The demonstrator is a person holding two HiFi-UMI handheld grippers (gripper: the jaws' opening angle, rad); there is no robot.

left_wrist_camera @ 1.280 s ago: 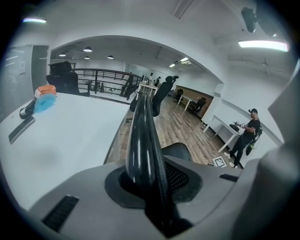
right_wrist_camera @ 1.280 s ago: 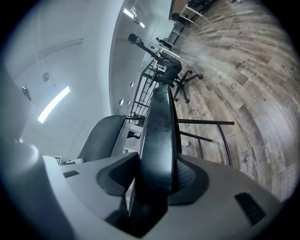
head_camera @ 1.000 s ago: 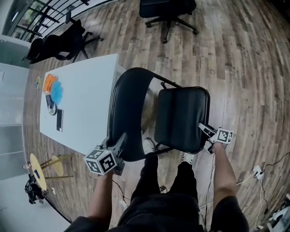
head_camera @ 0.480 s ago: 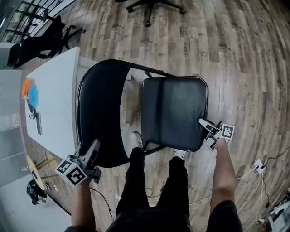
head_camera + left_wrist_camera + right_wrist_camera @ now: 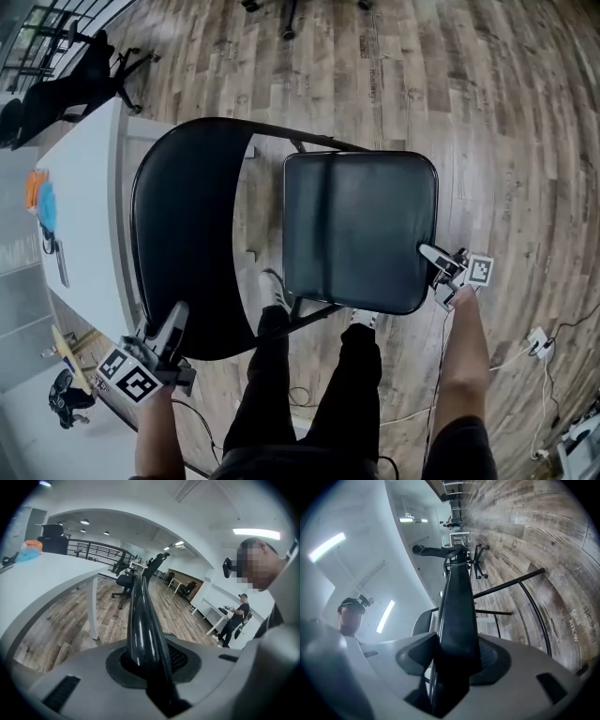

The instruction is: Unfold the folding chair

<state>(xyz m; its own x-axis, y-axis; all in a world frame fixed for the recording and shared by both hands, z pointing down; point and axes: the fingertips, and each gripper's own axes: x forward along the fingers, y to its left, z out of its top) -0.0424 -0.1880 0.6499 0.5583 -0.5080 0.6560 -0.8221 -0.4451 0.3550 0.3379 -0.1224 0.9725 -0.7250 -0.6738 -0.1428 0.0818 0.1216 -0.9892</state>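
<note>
the folding chair (image 5: 328, 187) is set on the wood floor (image 5: 506, 141) beside a white table (image 5: 89, 234). the backrest (image 5: 183, 244) rim is clamped in the narrow-set left gripper (image 5: 172, 323); the near right edge of the seat (image 5: 366, 244) is pinched in the wider-set right gripper (image 5: 433, 258). the seat lies almost level, left of that gripper, so a last push down is judged to fall to the right hand. the leg tubes (image 5: 508, 583) are shown only in the right gripper view; the whole spread is given by the head view alone.
</note>
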